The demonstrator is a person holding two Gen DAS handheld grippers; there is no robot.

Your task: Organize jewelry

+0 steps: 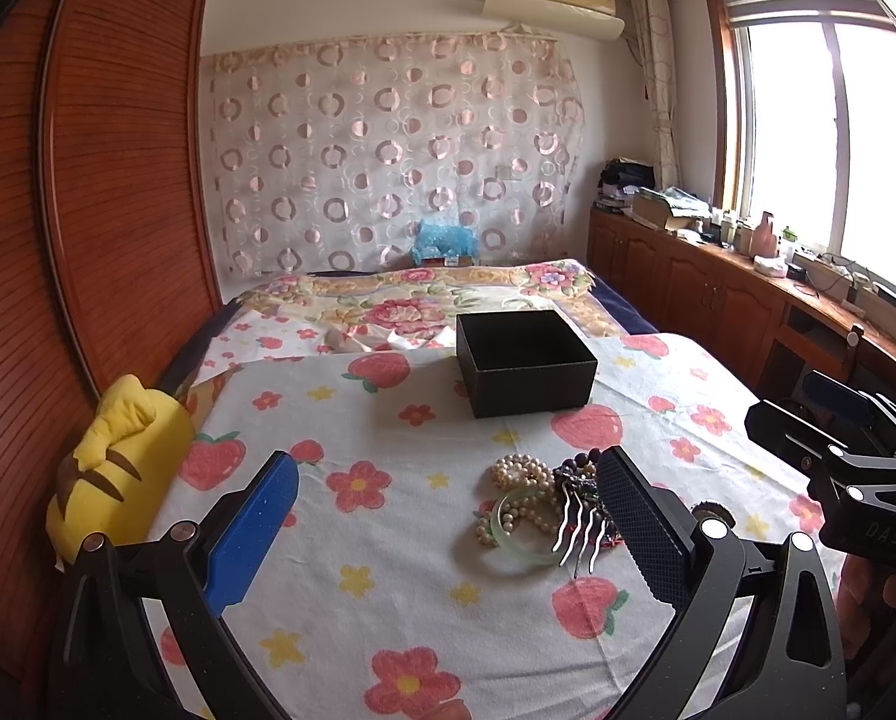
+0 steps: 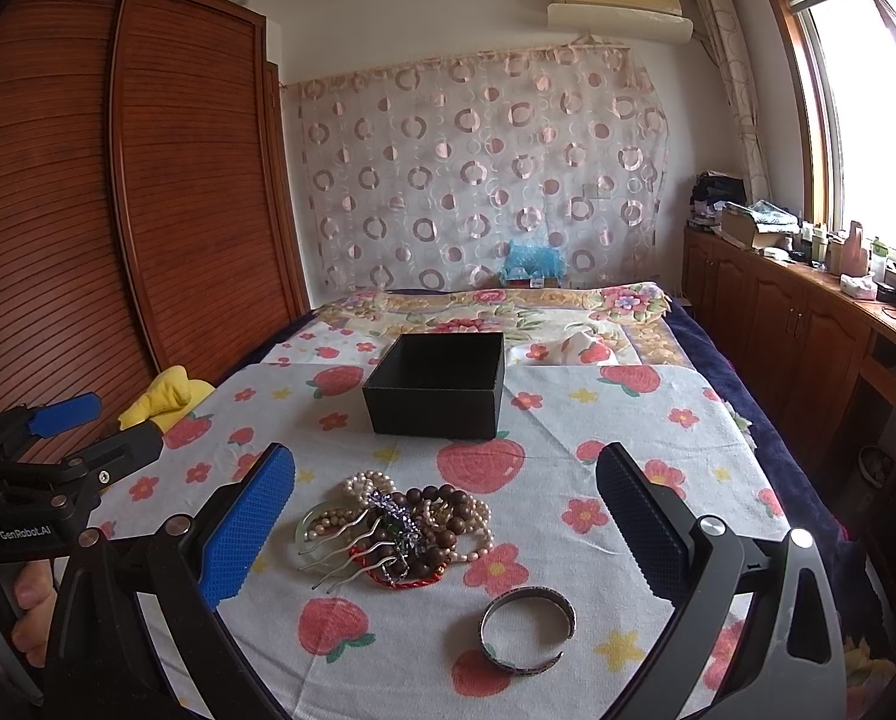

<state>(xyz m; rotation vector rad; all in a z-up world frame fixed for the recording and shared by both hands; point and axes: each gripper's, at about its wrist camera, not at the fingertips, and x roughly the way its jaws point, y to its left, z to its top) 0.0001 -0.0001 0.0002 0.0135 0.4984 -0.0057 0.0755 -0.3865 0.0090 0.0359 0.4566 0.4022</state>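
An open, empty black box (image 1: 526, 363) (image 2: 438, 387) stands on the strawberry-print cloth (image 1: 387, 570) (image 2: 568, 432). In front of it lies a jewelry pile (image 1: 544, 501) (image 2: 399, 525): pearl strands, dark wooden beads, a green jade bangle (image 1: 523, 531), a silver hair comb (image 2: 345, 546) and a red cord. A patterned cuff bracelet (image 2: 529, 630) lies apart, nearer me. My left gripper (image 1: 448, 516) is open, with the pile just inside its right finger. My right gripper (image 2: 444, 516) is open and hovers around the pile. Each gripper shows at the edge of the other's view.
A yellow plush pillow (image 1: 114, 462) lies at the bed's left edge beside a tall wooden wardrobe (image 1: 87, 210). A floral quilt (image 2: 496, 306) covers the far half of the bed. A cluttered wooden cabinet (image 2: 808, 312) runs under the window on the right.
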